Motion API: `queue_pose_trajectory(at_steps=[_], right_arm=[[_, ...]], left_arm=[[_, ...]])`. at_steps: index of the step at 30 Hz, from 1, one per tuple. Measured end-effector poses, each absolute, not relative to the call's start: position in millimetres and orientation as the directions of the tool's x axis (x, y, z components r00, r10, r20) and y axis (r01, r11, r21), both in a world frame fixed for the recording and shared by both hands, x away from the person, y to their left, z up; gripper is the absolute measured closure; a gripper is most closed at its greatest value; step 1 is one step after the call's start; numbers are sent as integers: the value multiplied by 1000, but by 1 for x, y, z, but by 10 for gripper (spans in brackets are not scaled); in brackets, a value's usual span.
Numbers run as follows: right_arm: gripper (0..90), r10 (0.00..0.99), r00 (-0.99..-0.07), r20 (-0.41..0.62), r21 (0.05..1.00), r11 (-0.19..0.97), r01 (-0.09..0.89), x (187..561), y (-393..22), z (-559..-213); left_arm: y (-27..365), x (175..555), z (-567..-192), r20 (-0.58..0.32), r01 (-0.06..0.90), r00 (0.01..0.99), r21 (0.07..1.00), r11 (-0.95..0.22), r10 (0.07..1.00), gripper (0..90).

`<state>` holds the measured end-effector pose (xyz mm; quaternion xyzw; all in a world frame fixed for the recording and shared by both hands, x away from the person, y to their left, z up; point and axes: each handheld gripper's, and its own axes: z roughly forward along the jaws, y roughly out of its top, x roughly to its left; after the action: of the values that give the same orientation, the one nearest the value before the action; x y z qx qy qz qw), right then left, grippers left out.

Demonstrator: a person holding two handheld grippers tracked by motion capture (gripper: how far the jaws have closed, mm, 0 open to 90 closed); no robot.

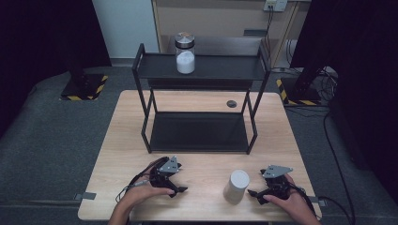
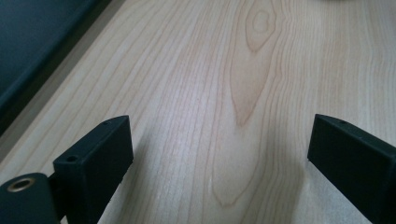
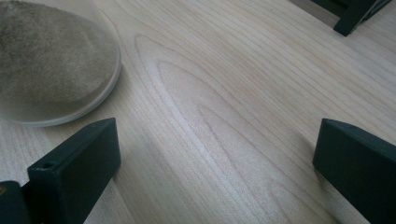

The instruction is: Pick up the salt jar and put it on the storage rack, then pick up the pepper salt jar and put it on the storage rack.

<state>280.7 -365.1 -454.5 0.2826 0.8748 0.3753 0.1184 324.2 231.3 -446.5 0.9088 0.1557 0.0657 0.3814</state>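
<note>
**A:** High view first: a wooden tabletop (image 1: 117, 154) with a black two-tier rack (image 1: 199, 75) standing on its far half. I'll use the rack as the landmark. A glass jar (image 1: 185, 53) with white powder and a metal lid stands upright on the rack's top shelf, toward that shelf's left side. In front of the rack, on the near right part of the tabletop, a second pale container (image 1: 236, 186) stands upright on the bare wood.

**B:** And the hands?

**A:** Both are in front of the rack, near the front edge. The left gripper (image 1: 174, 186) sits below the rack's left front leg, well apart from the container. The right gripper (image 1: 256, 194) is just beside the container, on its right, jaws pointing at it.

**B:** Holding anything?

**A:** Nope. In the left gripper view the jaws stand wide with only wood grain between them, and the rack's dark lower shelf (image 2: 32, 51) is off in the corner. Right gripper view is the same deal: jaws wide, nothing between them. The container (image 3: 51, 65) is just past one jaw, looking frosted with a grainy fill. Can't tell if that jaw touches it; looks like a small gap. A rack foot (image 3: 352, 16) peeks in at the far corner.
</note>
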Motion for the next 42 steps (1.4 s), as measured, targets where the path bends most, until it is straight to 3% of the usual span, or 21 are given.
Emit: queue_pose_trajectory(at_steps=[42], right_arm=[[44,576,-817,14,722,560,407,280,-368,-452]], left_arm=[[227,321,-451,-5,246,938,714,-656,347,14]])
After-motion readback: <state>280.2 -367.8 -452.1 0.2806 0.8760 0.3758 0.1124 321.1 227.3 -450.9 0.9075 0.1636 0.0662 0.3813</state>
